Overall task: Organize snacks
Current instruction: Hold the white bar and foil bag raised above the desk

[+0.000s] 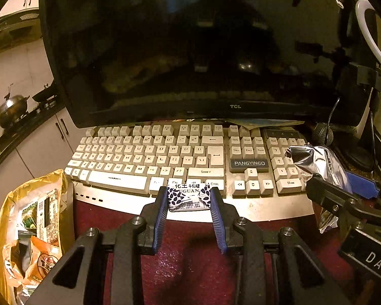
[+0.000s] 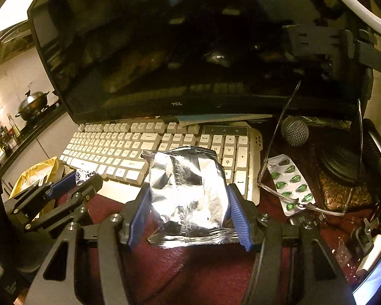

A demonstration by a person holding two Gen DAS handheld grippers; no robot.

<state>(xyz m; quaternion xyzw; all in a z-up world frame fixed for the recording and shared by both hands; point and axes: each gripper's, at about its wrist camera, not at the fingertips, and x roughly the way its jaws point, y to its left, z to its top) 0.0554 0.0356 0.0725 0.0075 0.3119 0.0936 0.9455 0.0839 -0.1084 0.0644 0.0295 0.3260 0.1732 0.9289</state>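
Note:
My left gripper (image 1: 189, 197) is shut on a small white snack packet with dark blue leaf print (image 1: 188, 197), held over the front edge of the keyboard (image 1: 144, 157). It also shows in the right wrist view (image 2: 82, 176). My right gripper (image 2: 188, 195) is shut on a crinkled silver foil snack bag (image 2: 188, 193), held above the keyboard's right part. That bag shows in the left wrist view (image 1: 317, 162) at the right. A yellow bag (image 1: 30, 228) holding several snack packets stands open at the left, below the desk edge.
A dark TCL monitor (image 1: 190, 50) stands behind the keyboard. The desk has a dark red cloth (image 1: 190, 259). At the right lie a blister pack of green capsules (image 2: 290, 185), glasses (image 2: 271, 167), a microphone (image 2: 294, 131) and a ring light (image 1: 368, 33). Kitchen counter with a pot (image 1: 11, 110) is far left.

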